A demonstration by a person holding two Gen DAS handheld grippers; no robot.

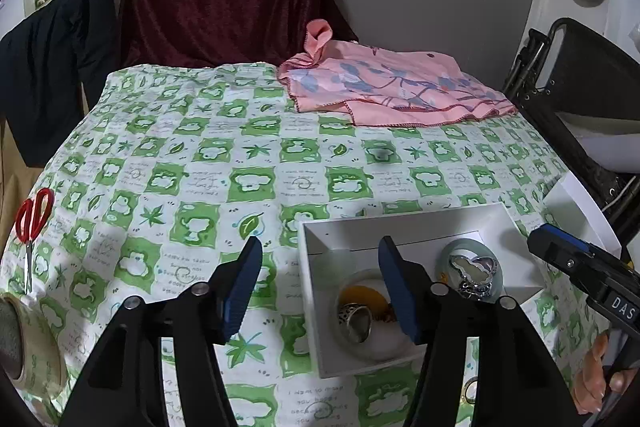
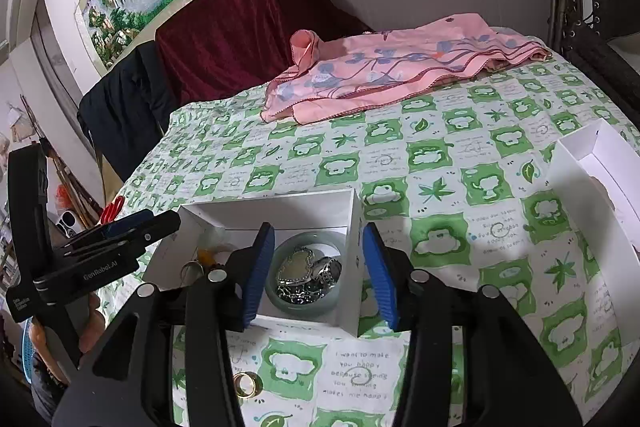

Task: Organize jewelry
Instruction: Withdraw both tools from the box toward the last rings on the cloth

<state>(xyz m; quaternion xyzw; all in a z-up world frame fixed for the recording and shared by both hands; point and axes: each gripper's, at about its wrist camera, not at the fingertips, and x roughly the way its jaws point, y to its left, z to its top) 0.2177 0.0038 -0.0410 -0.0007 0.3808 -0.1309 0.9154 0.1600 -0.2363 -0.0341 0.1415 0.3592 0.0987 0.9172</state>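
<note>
White box (image 1: 316, 307): open, on the green-checked cloth (image 1: 240, 155) of the desk; landmark for all below.
Left gripper (image 1: 320, 287): fingers (image 1: 240, 291) apart, nothing gripped; one finger outside the box's left wall, the other over its inside.
Ring (image 1: 354, 319): silver, in the box's near left part.
Bangle (image 1: 446, 259): pale green, in the box's right part, silver pieces on it.
Right gripper (image 1: 560, 247): just right of the box.
Scissors (image 1: 32, 223): red-handled, far left of the box.
Pink cloth (image 1: 384, 83): beyond the box.

Table (image 1: 248, 131): box (image 1: 320, 307), scarf (image 1: 392, 87), scissors (image 1: 32, 223).
</note>
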